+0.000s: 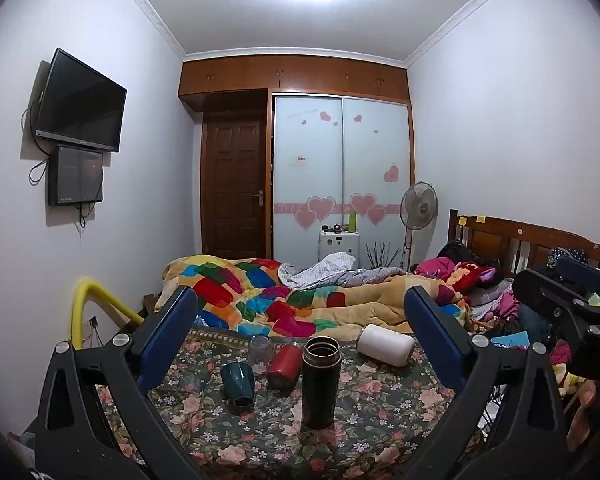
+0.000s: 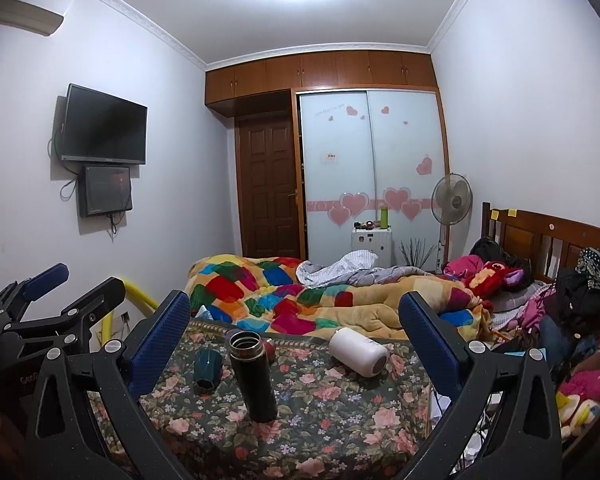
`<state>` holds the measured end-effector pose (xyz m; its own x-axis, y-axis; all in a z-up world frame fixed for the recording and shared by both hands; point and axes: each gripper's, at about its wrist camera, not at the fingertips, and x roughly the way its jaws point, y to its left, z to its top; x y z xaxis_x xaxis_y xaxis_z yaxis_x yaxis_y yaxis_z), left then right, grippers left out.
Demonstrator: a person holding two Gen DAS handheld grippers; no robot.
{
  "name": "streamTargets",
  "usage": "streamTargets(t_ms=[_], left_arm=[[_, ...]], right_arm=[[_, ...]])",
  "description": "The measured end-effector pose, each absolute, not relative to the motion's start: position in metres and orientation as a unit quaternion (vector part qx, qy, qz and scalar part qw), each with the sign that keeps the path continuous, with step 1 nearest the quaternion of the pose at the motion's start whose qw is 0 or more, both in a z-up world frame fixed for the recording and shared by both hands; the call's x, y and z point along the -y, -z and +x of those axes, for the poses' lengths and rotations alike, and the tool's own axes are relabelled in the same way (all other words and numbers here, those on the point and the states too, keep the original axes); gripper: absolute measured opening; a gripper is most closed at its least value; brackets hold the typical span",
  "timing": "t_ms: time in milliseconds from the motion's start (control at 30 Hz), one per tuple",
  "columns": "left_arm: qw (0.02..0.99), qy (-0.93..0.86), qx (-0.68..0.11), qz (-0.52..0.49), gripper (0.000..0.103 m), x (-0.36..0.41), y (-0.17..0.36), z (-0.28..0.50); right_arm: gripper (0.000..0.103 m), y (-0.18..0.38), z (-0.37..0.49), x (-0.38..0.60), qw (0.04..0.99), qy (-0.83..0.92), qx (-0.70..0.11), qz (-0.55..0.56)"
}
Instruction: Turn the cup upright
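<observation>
— The teal cup [image 1: 238, 386], where is it sitting?
— It is standing mouth-down on the floral tablecloth [image 1: 364, 412], just left of the tall black flask [image 1: 320, 384], which is standing upright with its mouth open.
— And what is lying around that flask?
— A red cup [image 1: 284, 366] is lying on its side just behind it, a clear glass [image 1: 260, 350] is standing behind that, and a white bottle [image 1: 386, 345] is lying tipped over farther back to the right. A colourful quilt [image 1: 260, 292] is spreading across the bed beyond them all.
— Are the claws holding anything?
— No. The left gripper [image 1: 300, 344] is hovering in front of the flask with its fingers spread wide, gripping nothing. The right gripper [image 2: 296, 344] is hanging alongside, equally spread and empty.
</observation>
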<state>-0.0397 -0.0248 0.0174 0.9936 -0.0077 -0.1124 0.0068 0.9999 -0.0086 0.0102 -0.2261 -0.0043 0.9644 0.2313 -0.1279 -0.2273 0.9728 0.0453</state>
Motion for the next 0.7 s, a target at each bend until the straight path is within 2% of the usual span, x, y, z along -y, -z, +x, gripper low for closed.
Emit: streamTargets(t_ms=[700], left_arm=[[0.998, 0.003, -0.059, -0.006, 0.103, 0.0269, -0.0155, -0.0354]], right_arm=[[0.103, 0.0072, 0.0092, 0.2207, 0.991, -0.115, -0.069, 0.013]])
